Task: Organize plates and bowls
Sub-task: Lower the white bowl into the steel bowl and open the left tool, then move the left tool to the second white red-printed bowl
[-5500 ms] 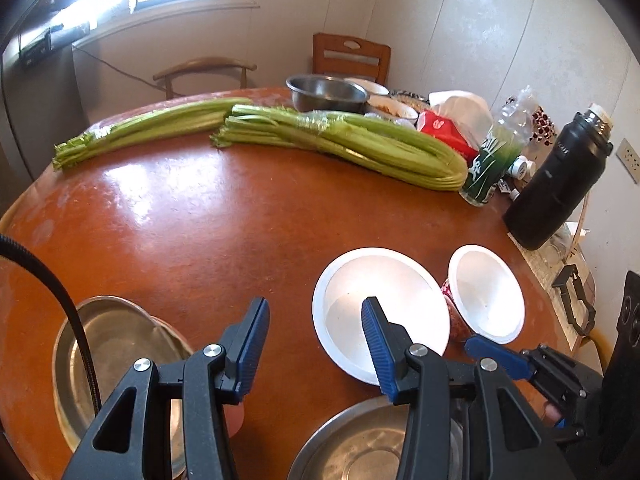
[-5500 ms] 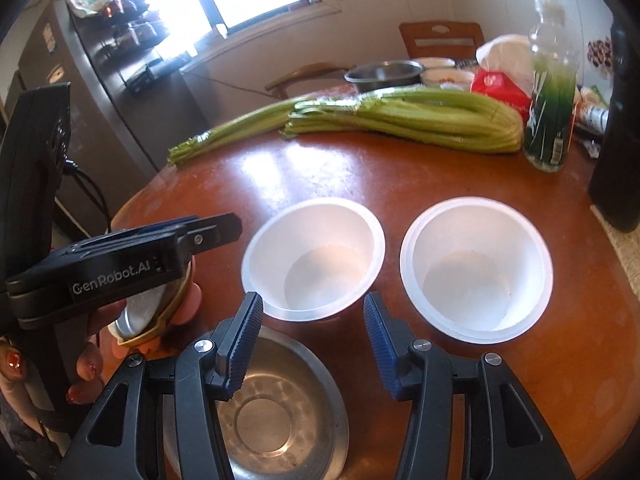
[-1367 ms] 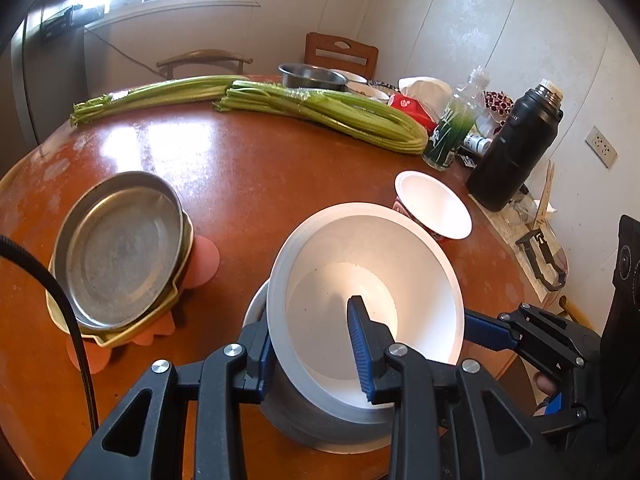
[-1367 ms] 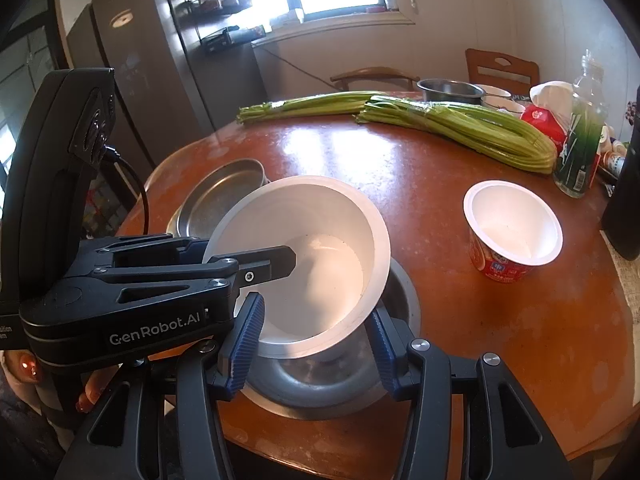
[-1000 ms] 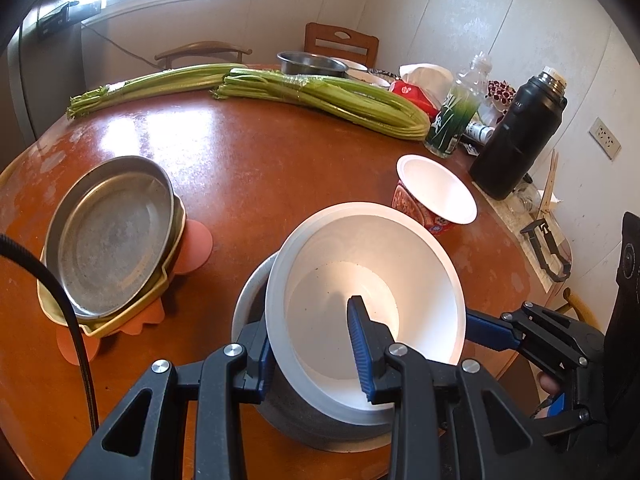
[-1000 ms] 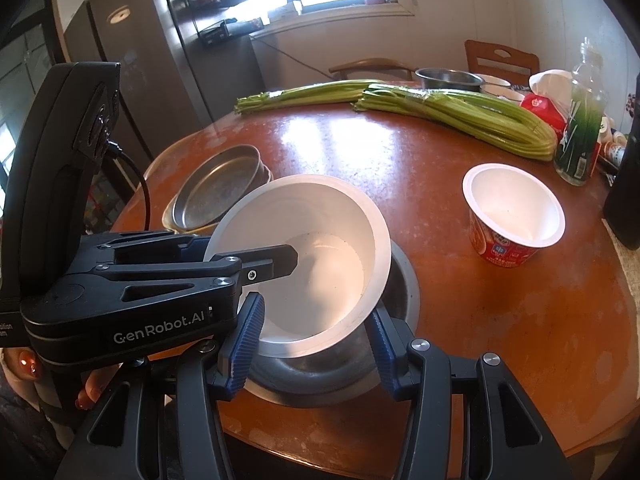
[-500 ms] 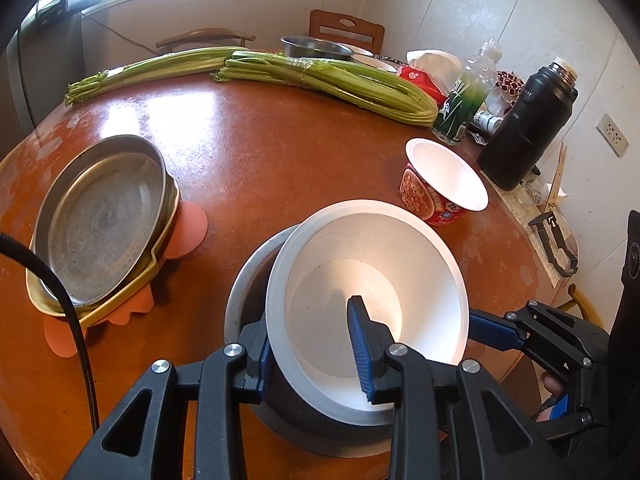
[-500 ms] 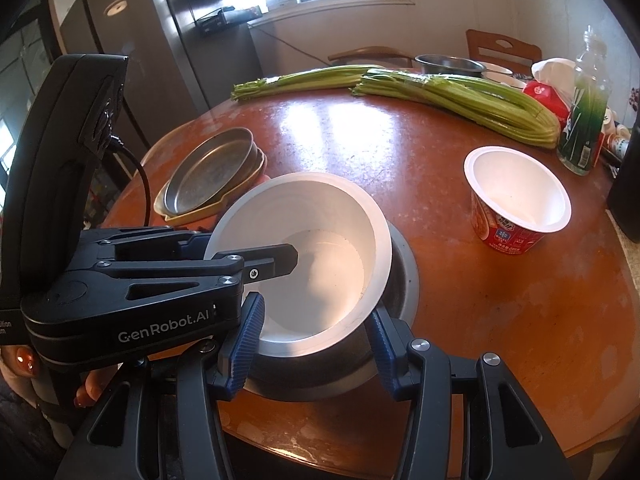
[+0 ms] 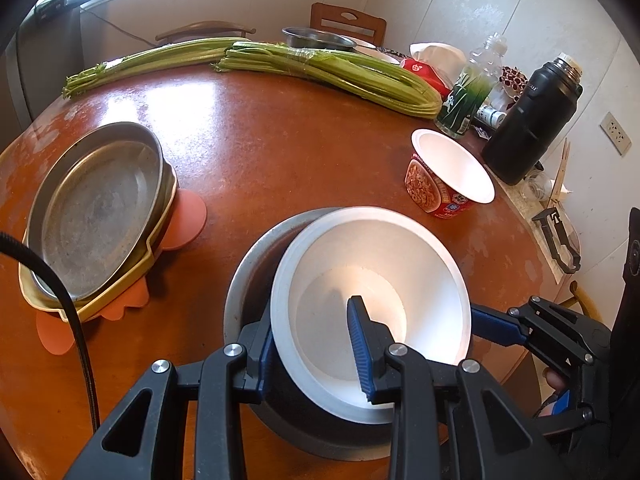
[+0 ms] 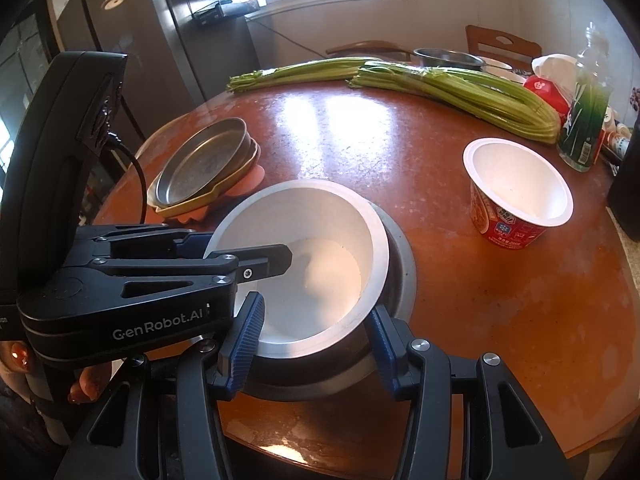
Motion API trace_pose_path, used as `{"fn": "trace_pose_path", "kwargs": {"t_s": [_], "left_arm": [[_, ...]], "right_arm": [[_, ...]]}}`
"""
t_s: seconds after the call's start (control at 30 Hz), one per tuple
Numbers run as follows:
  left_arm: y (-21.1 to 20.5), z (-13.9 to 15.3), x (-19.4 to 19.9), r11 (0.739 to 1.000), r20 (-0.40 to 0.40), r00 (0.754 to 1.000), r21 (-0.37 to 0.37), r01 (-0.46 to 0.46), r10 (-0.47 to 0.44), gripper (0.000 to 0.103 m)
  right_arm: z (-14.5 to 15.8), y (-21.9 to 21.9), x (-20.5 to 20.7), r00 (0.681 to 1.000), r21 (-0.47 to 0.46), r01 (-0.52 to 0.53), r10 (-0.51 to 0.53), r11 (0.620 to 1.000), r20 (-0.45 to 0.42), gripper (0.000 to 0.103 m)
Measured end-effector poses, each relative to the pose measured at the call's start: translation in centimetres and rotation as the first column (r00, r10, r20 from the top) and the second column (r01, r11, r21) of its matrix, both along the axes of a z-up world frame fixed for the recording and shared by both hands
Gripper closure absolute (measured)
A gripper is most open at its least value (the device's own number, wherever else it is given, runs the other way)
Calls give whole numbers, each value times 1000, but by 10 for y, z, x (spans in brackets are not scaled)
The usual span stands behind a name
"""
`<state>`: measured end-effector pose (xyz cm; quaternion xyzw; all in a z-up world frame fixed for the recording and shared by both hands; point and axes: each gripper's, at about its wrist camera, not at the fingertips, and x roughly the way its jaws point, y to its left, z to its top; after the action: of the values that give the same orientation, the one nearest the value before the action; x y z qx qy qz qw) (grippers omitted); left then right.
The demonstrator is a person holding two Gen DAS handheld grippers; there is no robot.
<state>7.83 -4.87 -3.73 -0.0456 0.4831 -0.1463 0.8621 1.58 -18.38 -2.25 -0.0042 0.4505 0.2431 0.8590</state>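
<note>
Worktop (image 9: 280,152): round, reddish-brown, glossy; it carries everything listed below.

Celery bundles (image 9: 328,68): two long bunches along the far edge.

Steel plate (image 9: 96,208): on your left, stacked on a yellow dish (image 9: 160,232) over an orange mat (image 9: 188,220).

Steel bowl (image 9: 248,280): near edge, centre. Your right gripper (image 10: 316,344) has its fingers part-spread on either side of this bowl's near rim; whether they press on it you cannot tell.

White bowl (image 9: 372,280): tilted, sitting partly inside the steel bowl. Your left gripper (image 9: 312,348) pinches its near rim, one finger outside, one inside.

Noodle cup (image 10: 516,196): white inside, red printed wall, upright on the right, well apart from the bowls; its label print is too small to read.

Black flask (image 9: 528,120): seen whole only in the left view, beside a green-labelled bottle (image 9: 464,96); the right view cuts it off at the edge.

Refrigerator (image 10: 120,40): right view only, as is the left gripper's side, lettered "GenRobot.AI".
</note>
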Motion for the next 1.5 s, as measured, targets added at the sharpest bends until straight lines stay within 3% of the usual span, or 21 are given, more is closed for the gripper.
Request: {"fn": "trace_pose_path", "kwargs": {"t_s": [0.43,1.5], "left_arm": [[6,4,-3,1000,28,1000,-9,9,-8,70],[11,30,-17,998,132,990,20,-59,55,70]], "right_arm": [[-1,4,4,1000,-20,20,-20,1000,8,50],[21,-7,-1,991,-11,35,-33,999,127,50]]}}
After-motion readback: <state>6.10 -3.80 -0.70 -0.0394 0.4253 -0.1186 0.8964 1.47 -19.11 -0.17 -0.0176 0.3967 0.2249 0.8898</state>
